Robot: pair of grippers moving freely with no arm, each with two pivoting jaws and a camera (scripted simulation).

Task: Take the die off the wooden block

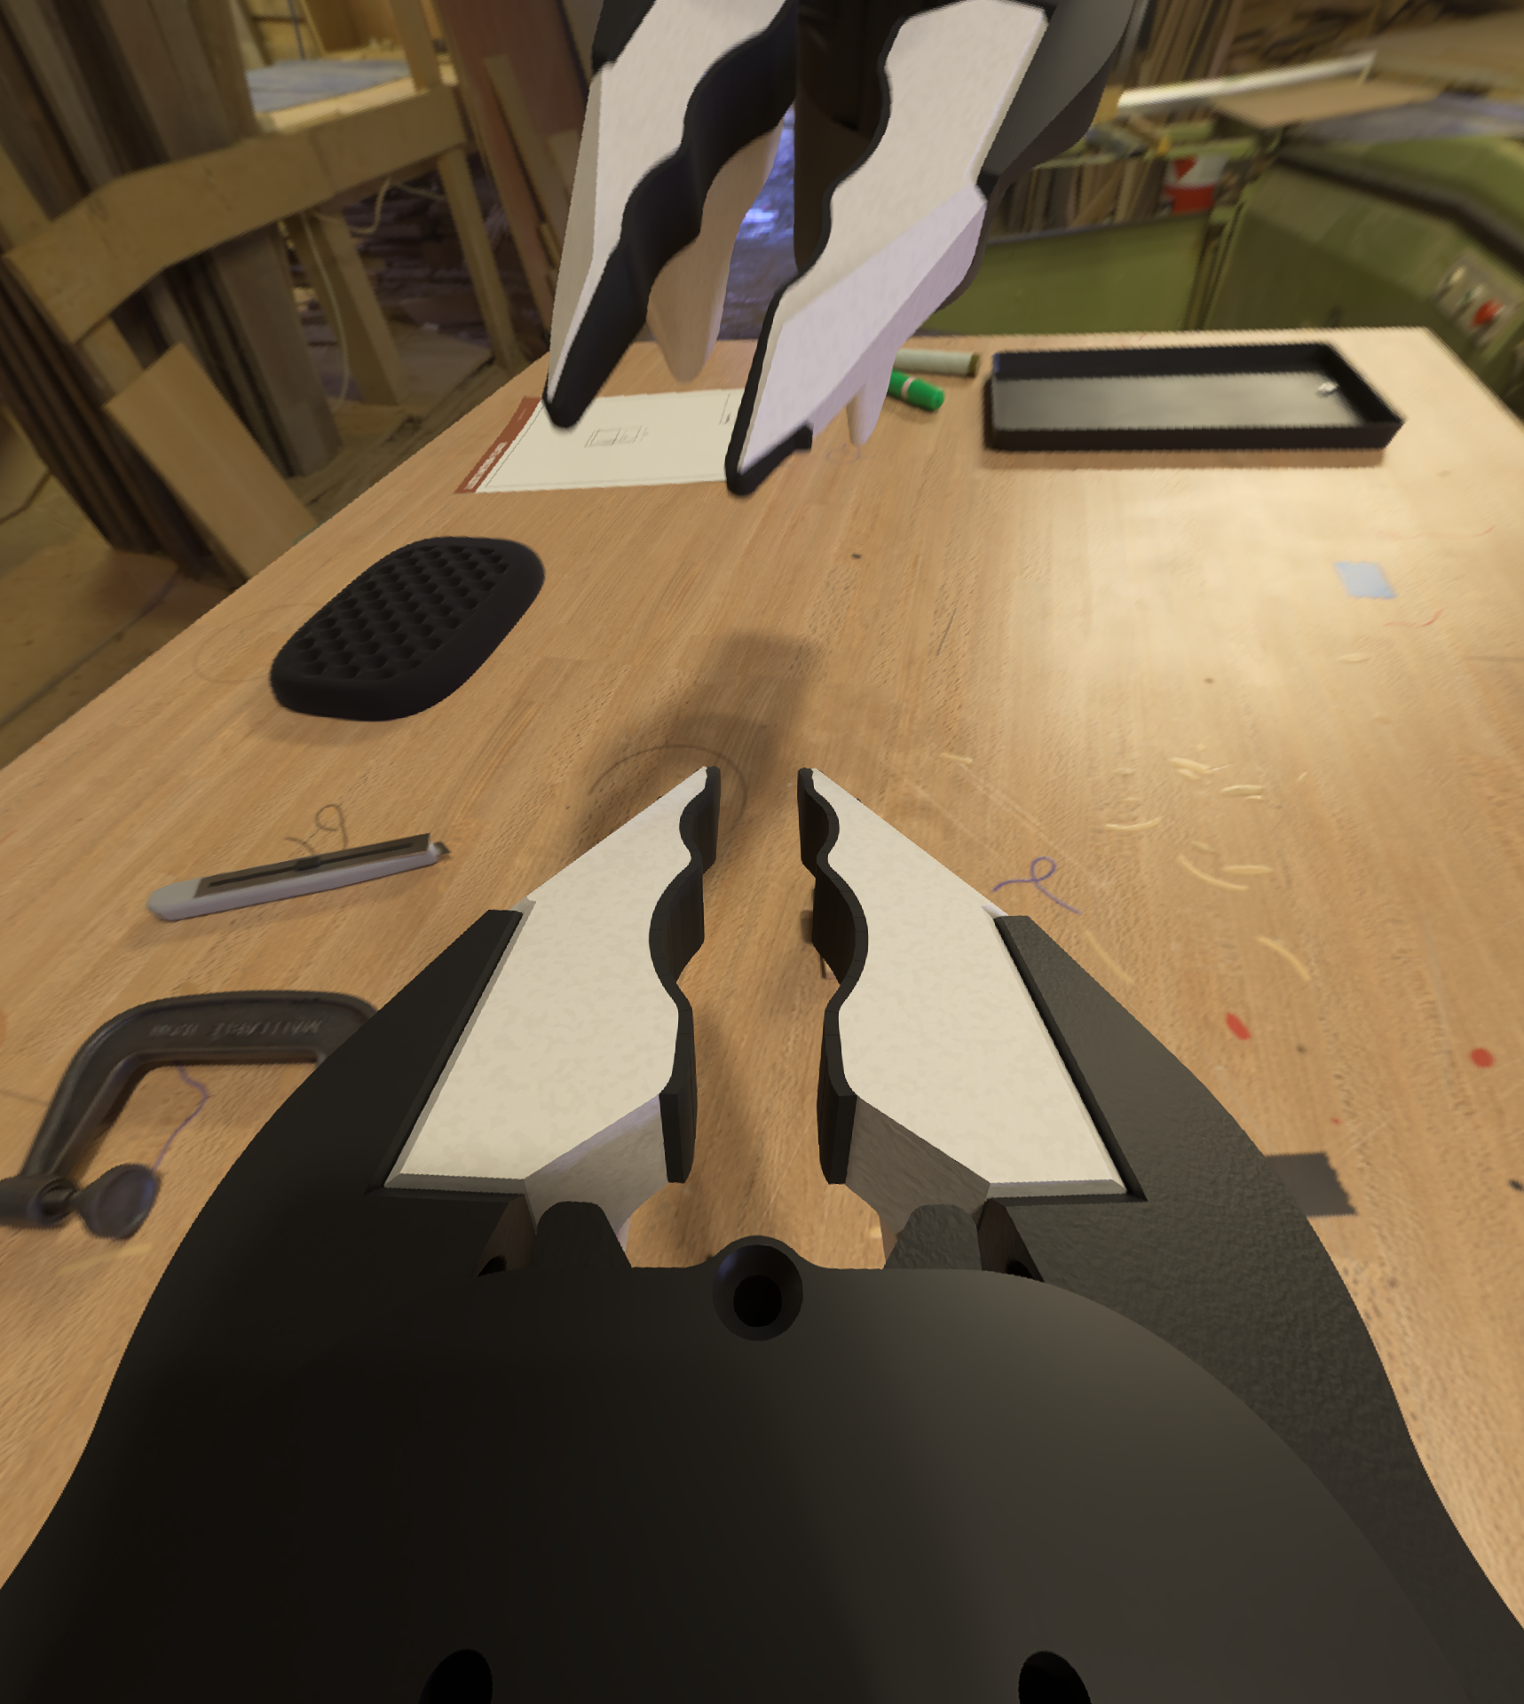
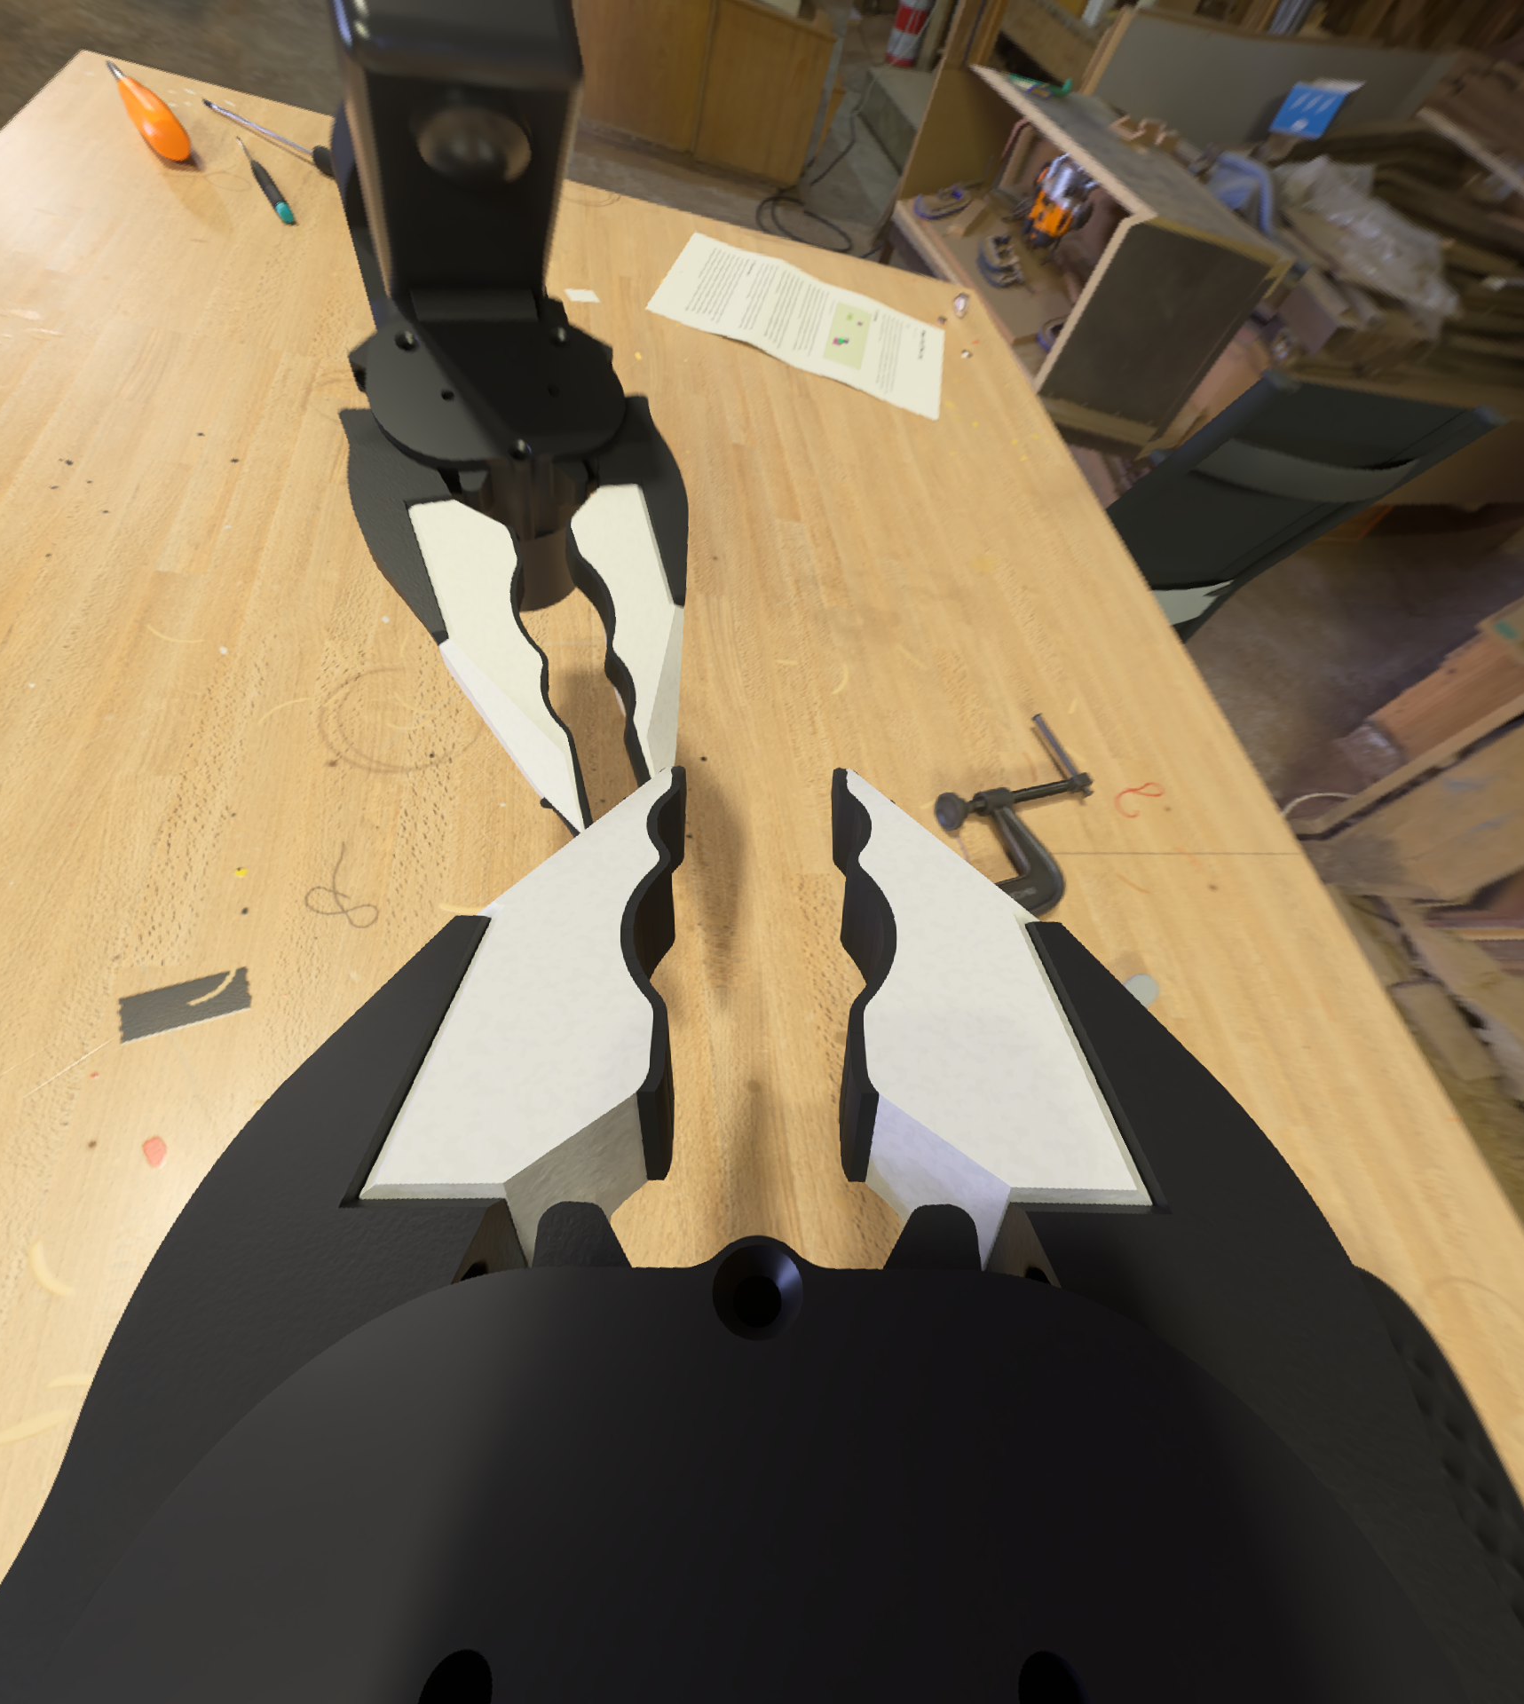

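No die and no wooden block shows in either view. My left gripper (image 1: 758, 779) is low over the bare wooden table (image 1: 1108, 738), its jaws a narrow gap apart with nothing between them. My right gripper (image 2: 758, 779) is open wider and empty, and it faces the left one. In the left wrist view the right gripper (image 1: 652, 447) hangs above the table ahead, tips pointing down. In the right wrist view the left gripper (image 2: 615, 793) has its tips close to my right gripper's left fingertip (image 2: 661, 798).
In the left wrist view, a black perforated pad (image 1: 407, 627), a utility knife (image 1: 297, 876) and a C-clamp (image 1: 140, 1088) lie left. A paper sheet (image 1: 620, 443), green marker (image 1: 915, 392) and black tray (image 1: 1191, 396) lie far. An orange screwdriver (image 2: 154, 115) and printed sheet (image 2: 804, 323) show in the right wrist view.
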